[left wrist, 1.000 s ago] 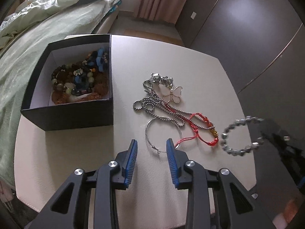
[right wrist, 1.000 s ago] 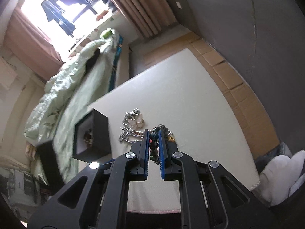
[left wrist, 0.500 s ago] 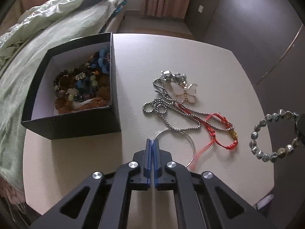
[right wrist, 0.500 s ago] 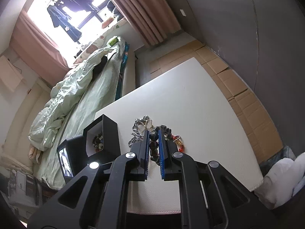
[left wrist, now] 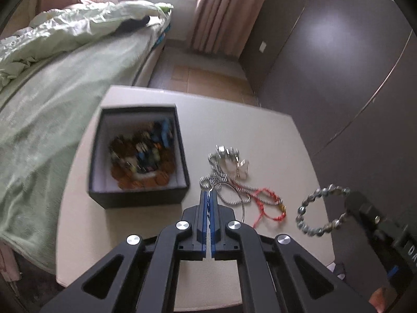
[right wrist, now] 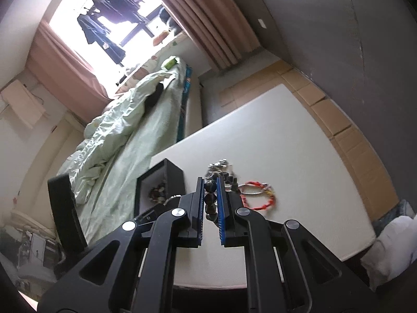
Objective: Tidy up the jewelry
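Left claw (left wrist: 208, 200), clamped on the thin silver wire hoop (left wrist: 242, 203) near the black jewelry box (left wrist: 140, 198): light, springy, slippery. Right claw (right wrist: 209, 200) grips the grey beaded bracelet (left wrist: 320, 208) by its beads.

Only the white letters "DA" can be read, on the right tongs (left wrist: 350, 203) at the frame's edge.

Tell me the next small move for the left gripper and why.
Probably carry the thin silver hoop left, over the open black box, then release. The left gripper is shut on the hoop's near edge, and the box already holds beaded pieces. The red cord bracelet and chain lie against the hoop, so lift slowly.
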The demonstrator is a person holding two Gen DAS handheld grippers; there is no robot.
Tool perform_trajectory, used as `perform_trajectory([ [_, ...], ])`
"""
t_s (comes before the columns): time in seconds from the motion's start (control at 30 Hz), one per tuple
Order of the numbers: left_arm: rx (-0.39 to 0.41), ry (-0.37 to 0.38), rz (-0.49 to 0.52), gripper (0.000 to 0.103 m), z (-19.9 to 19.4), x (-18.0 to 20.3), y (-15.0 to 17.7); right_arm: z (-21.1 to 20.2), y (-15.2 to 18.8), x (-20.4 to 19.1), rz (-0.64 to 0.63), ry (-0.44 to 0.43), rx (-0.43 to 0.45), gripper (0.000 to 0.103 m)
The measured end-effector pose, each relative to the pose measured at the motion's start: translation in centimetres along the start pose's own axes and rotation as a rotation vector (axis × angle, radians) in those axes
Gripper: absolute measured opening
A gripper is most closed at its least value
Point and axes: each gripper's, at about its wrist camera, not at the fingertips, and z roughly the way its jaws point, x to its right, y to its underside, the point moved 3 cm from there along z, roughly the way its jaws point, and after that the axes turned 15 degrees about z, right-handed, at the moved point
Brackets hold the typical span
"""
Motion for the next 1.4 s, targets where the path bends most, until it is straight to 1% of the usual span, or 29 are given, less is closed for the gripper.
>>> perform_trajectory([
  [0.1,0.025,0.001,-0.019,0.0,-0.6,-1.1,-0.4,0.2,0.7,-1.6,-0.032,-0.01,0.004,0.01],
  [0.3,0.082,0.014,-0.08,0.0,-1.1,-4.8,-1.5,1.3,1.2,-3.5,-0.075,-0.023,-0.007,0.01],
  [0.47,0.096,0.031,-0.134,0.0,0.0,-7.7,-2.5,3.1,1.0,-4.7,-0.104,-0.008,-0.025,0.01],
  [0.57,0.108,0.048,-0.155,0.0,0.5,-8.7,-2.8,4.0,0.9,-5.7,-0.127,-0.012,-0.038,0.01],
  [0.6,0.112,0.061,-0.162,0.002,0.6,-9.0,-2.9,4.3,0.9,-6.0,-0.133,-0.015,-0.039,0.01],
  [0.67,0.12,0.081,-0.165,0.024,0.4,-9.4,-3.0,4.9,0.8,-6.9,-0.146,-0.03,-0.046,0.01],
  [0.7,0.135,0.082,-0.167,0.046,0.0,-9.5,-2.9,5.3,0.7,-7.7,-0.152,-0.046,-0.051,0.01],
  [0.73,0.159,0.069,-0.169,0.052,-0.5,-9.8,-2.9,5.6,0.6,-8.1,-0.156,-0.054,-0.054,0.01],
  [0.83,0.176,0.082,-0.172,0.053,-1.3,-10.2,-2.8,6.9,0.6,-10.1,-0.19,-0.064,-0.066,0.01],
  [0.9,0.176,0.074,-0.185,0.053,-1.6,-10.7,-2.4,7.8,0.8,-11.1,-0.209,-0.066,-0.08,0.01],
  [1.03,0.186,0.076,-0.229,0.053,-2.2,-12.2,-1.7,9.2,1.3,-12.3,-0.226,-0.072,-0.116,0.01],
  [1.1,0.194,0.066,-0.25,0.053,-2.6,-12.9,-1.4,9.9,1.7,-12.9,-0.236,-0.08,-0.137,0.01],
  [1.23,0.193,0.064,-0.281,0.053,-2.7,-13.8,-0.7,10.8,2.4,-13.8,-0.255,-0.085,-0.164,0.01],
  [1.3,0.193,0.063,-0.291,0.053,-2.8,-14.1,-0.6,11.4,2.9,-14.1,-0.263,-0.086,-0.195,0.01],
  [1.33,0.195,0.06,-0.297,0.053,-2.9,-14.3,-0.4,11.5,3.0,-14.3,-0.267,-0.067,-0.197,0.012],
  [1.37,0.197,0.057,-0.304,0.053,-2.9,-14.5,-0.3,12.0,3.2,-14.2,-0.268,-0.026,-0.201,0.027],
  [1.4,0.198,0.056,-0.309,0.058,-2.9,-14.8,-0.3,12.1,3.3,-14.0,-0.26,-0.012,-0.209,0.04],
])
